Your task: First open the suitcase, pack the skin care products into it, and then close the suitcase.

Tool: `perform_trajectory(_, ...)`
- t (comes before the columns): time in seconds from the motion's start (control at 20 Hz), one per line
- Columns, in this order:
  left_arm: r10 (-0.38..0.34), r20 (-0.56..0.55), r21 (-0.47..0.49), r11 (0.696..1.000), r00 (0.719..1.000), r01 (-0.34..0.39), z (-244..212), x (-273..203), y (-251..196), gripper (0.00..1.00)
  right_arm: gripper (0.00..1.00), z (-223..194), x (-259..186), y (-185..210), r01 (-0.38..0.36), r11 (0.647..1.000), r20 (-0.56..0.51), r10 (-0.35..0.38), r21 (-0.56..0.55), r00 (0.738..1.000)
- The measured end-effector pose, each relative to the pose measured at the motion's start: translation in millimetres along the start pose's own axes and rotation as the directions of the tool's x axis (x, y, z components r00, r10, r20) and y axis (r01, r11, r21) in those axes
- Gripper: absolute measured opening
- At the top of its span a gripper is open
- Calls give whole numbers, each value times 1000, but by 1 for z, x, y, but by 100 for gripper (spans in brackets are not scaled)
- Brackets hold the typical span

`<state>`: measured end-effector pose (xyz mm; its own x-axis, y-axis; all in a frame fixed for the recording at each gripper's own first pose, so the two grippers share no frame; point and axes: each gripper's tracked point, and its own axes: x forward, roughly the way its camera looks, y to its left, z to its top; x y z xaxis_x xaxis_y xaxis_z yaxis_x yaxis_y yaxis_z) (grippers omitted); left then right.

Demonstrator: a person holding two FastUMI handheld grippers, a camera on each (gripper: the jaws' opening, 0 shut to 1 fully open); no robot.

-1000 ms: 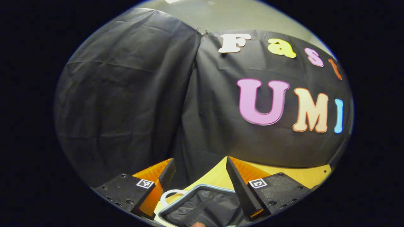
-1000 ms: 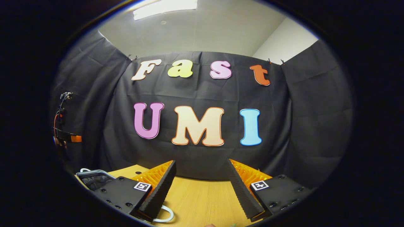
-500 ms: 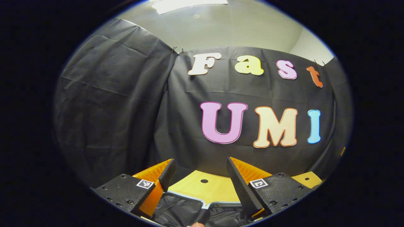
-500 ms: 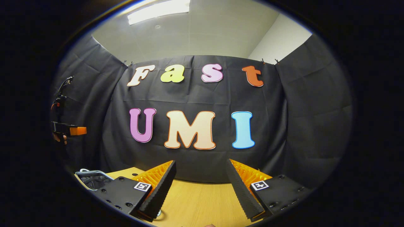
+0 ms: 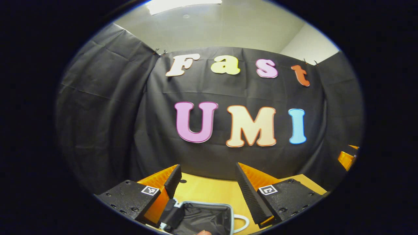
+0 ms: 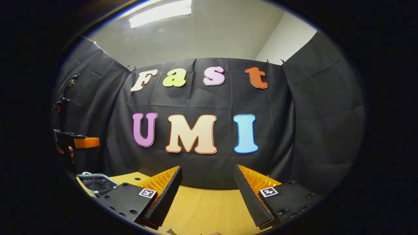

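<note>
The suitcase (image 5: 202, 213) lies open on the wooden table (image 5: 209, 191), with a grey rim, black lining and a white handle (image 5: 242, 222) at its right end. My left gripper (image 5: 207, 167) hangs open above it, nothing between its fingers. In the right gripper view the same suitcase (image 6: 96, 182) sits at the far left of the table (image 6: 205, 209). My right gripper (image 6: 207, 168) is open over bare wood, holding nothing. The left gripper (image 6: 78, 142) shows there at the left edge, held by a hand above the suitcase.
Black cloth walls close the booth behind and on both sides of the table. A small hole (image 5: 182, 180) marks the tabletop near the back edge. The right gripper (image 5: 346, 158) shows at the far right of the left gripper view.
The left gripper has swung to the right and the open suitcase now lies under its fingers. The right gripper has tilted up slightly, so the white handle has left its view.
</note>
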<state>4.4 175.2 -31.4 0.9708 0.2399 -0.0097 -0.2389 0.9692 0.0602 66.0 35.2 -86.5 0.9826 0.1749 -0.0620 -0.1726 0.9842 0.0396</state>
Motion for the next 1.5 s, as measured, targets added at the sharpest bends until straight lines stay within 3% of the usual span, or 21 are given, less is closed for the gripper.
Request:
perform_trajectory(0.3, -109, -38, 15, 994, 993, 109, -26, -14, -73, 94, 99, -4, -11, -19, -13, 1000, -1, 13, -2, 1000)
perform_trajectory(0.5, -204, -93, -4, 979, 974, 205, -59, -29, -117, 94, 98, -10, -16, -27, -12, 1000, -12, 12, -5, 1000)
perform_trajectory(0.65, -277, -156, -13, 960, 948, 278, -96, -38, -147, 94, 99, -21, -22, -26, -26, 1000, -36, 26, -3, 999)
perform_trajectory(1.05, -372, -331, -24, 922, 867, 386, -193, -66, -206, 95, 99, -45, -38, -37, -40, 999, -108, 38, -21, 993)
perform_trajectory(1.5, -387, -534, -137, 917, 752, 374, -301, -99, -235, 95, 99, -57, -48, -49, -31, 998, -145, 24, -49, 989)
